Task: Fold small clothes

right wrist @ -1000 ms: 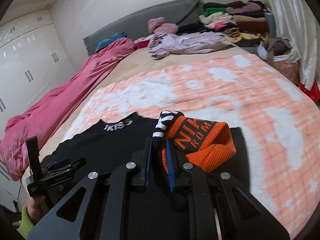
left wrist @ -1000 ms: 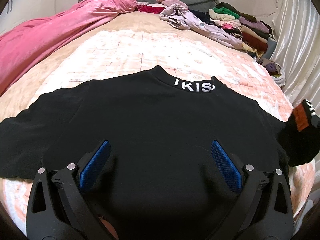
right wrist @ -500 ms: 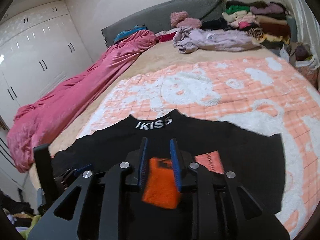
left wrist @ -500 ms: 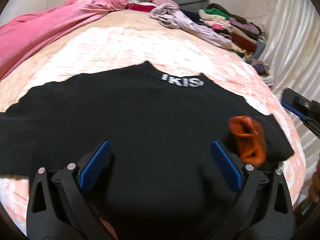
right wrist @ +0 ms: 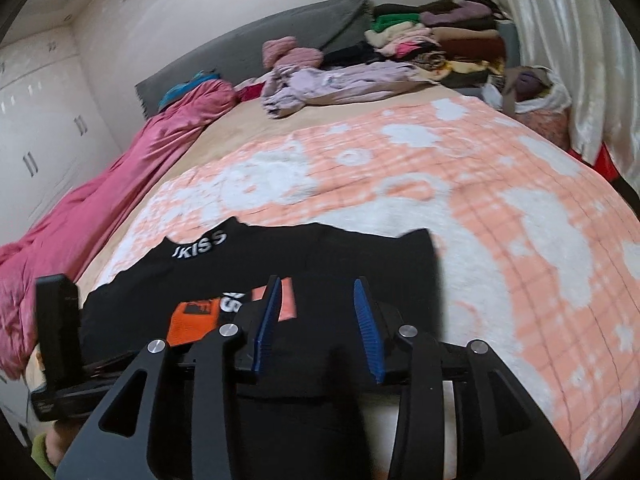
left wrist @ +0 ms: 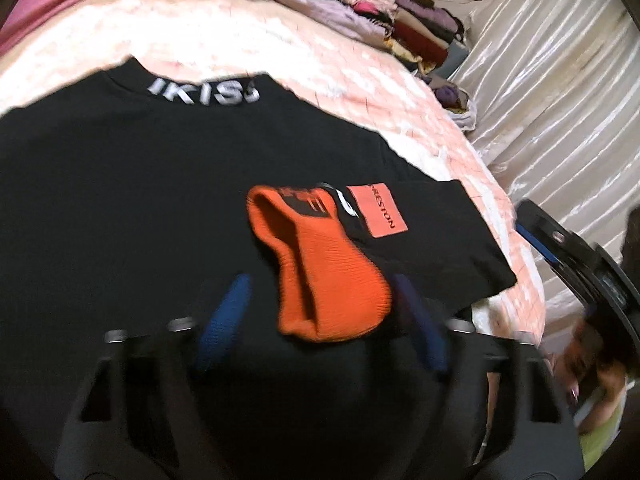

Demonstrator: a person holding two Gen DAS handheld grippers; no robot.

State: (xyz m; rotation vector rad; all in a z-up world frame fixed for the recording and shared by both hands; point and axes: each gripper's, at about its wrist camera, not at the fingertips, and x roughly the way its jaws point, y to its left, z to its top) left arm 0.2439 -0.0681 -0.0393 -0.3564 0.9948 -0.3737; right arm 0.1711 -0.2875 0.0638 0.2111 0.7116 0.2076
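Lying flat on the peach-and-white blanket (right wrist: pixel 460 184) is the black shirt (left wrist: pixel 132 200), collar lettering at the far side, and its right sleeve has been flopped inward so the orange cuff (left wrist: pixel 324 276) sits on top of the chest area. There's an orange patch (left wrist: pixel 376 210) just beyond the cuff, to its right. The left gripper (left wrist: pixel 320 320) is right at the near end of that cuff: its blue pads stand on either side of the cuff's near edge, and the jaws have just been closing in around it, but the shot is motion-blurred and I don't see them actually squeezing the knit, so call it half spread with the cuff between. The right gripper (right wrist: pixel 318 326) has just been opening up; its pads are apart with only black shirt fabric showing behind them, nothing pinched. From the right wrist view the cuff lies off to the left of that gripper, partly hidden behind its left finger. A pile of folded clothes (right wrist: pixel 440 44) sits at the far right of the bed, and a pink duvet (right wrist: pixel 100 200) runs along the left.
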